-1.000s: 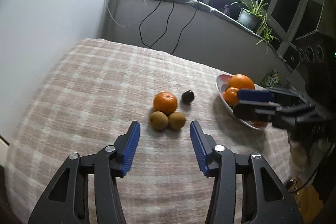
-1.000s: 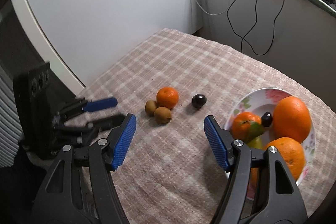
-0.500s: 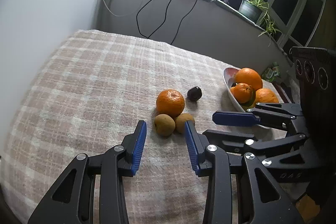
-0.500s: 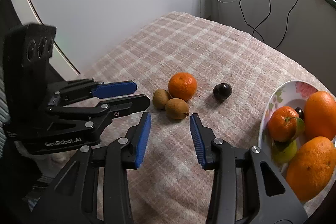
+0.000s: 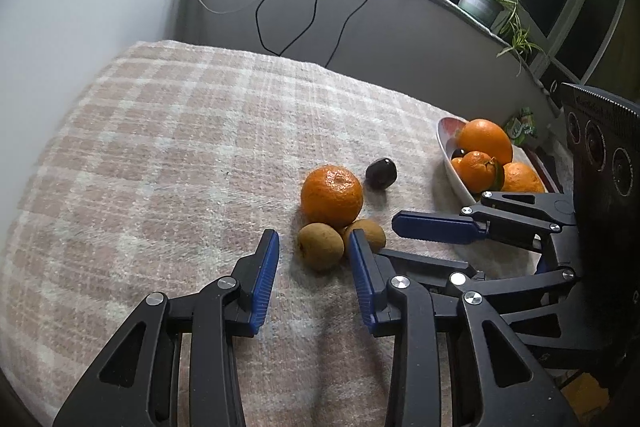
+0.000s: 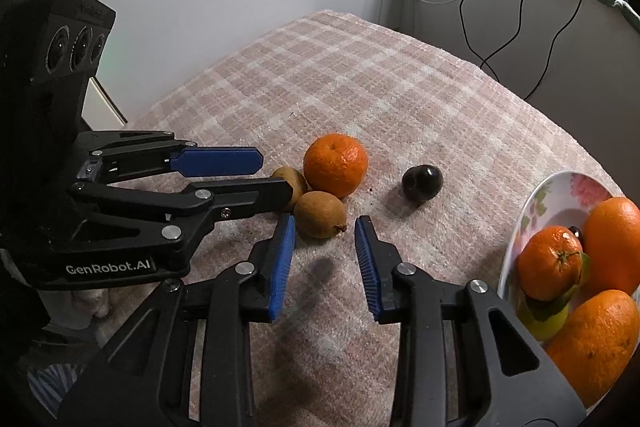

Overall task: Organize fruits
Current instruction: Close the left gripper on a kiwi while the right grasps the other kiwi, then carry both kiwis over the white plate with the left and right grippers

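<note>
Two brown kiwis [image 5: 320, 246] touching; dimpled tangerine [image 5: 331, 194] behind

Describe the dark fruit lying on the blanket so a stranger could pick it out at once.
Start at the flowered plate piled with oranges on the checked blanket, then look toward the loose cluster of a mandarin and two brown kiwis. Between plate and cluster lies the dark plum, alone and touching nothing. It is the only glossy, almost black fruit on the cloth.
</note>
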The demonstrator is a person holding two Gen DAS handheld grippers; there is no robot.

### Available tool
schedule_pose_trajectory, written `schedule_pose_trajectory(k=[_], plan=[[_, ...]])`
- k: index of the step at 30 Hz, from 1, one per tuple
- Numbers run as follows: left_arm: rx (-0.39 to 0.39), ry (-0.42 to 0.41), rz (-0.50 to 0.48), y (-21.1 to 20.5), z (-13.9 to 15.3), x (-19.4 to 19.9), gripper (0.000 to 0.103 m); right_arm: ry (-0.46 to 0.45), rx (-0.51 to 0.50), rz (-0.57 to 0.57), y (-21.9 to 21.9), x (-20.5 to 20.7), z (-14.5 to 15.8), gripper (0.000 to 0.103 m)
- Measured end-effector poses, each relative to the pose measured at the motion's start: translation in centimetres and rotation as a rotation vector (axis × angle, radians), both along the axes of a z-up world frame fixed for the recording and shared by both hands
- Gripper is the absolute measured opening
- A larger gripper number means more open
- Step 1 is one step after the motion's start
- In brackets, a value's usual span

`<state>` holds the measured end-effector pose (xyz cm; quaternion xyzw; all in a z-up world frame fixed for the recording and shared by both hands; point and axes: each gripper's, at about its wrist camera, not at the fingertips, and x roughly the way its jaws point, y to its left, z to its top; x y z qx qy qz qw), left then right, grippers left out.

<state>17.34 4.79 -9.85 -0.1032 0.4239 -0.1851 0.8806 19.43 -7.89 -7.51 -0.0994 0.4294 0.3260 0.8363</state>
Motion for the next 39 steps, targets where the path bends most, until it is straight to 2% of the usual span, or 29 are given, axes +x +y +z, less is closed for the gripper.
schedule_pose_trajectory(k=[4, 8, 25, 30, 39], plan=[[-0.003, 0.015, -0.011, 0.0, -0.4, 0.3, 0.033, 0.016, 0.019, 0.004, -0.1, 0.4, -0.4, 0.033], [-0.011, 0.017, -0.030, -0.1, -0.3, 0.5, 0.022, 0.023, 0.034, 0.013, 0.1, 0.6, -0.7, 0.033], [-0.004, -0.008, 0.003, 0.2, 0.0, -0.4, 0.022, 0.027, 0.071, 0.002, -0.7, 0.4, -0.6, 0.028], [-0.016, -0.019, 0.019, 0.7, 0.4, -0.9, 0.022, 0.037, 0.115, -0.015, -1.8, 0.1, 0.1, 0.028], [-0.023, -0.063, 0.009, -0.7, 2.4, -1.3, 0.022, -0.013, 0.167, -0.035, -5.3, -1.3, 3.1, 0.028]])
